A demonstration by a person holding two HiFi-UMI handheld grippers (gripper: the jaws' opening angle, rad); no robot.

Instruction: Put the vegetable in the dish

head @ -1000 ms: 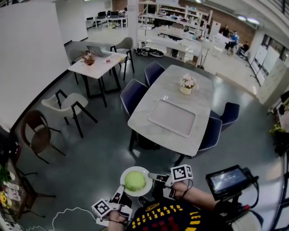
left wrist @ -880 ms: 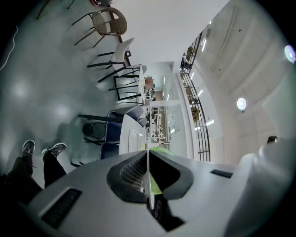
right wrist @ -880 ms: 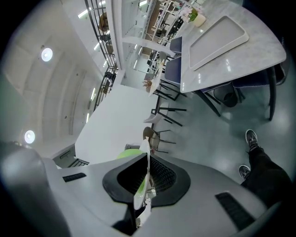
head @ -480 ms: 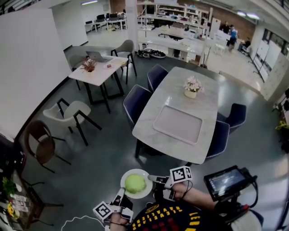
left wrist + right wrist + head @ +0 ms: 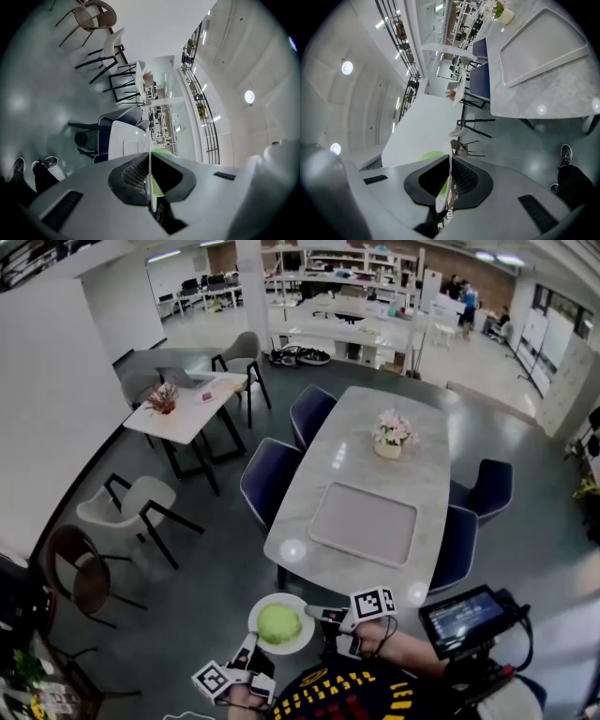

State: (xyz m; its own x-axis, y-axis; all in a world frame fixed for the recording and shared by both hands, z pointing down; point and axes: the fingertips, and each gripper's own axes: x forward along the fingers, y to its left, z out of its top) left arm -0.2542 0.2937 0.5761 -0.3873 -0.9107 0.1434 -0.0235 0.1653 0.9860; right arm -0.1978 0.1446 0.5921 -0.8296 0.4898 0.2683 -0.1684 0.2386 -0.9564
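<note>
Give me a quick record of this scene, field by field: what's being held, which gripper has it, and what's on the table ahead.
dish: plate, white, held up over the floor
vegetable: round and green, lying on the plate
left gripper: shut on the plate's near rim
right gripper: shut on the plate's right rim
table: ahead, bearing an empty tray and a flower pot

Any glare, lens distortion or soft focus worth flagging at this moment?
Head view: fisheye bends the room's straight lines, and two ceiling-light glints sit on the near end of the table. Left gripper view: black round vignette; the plate rim close to the lens is soft, the background sharper. Right gripper view: same vignette, glints on the table edge, plate rim blurred.
</note>
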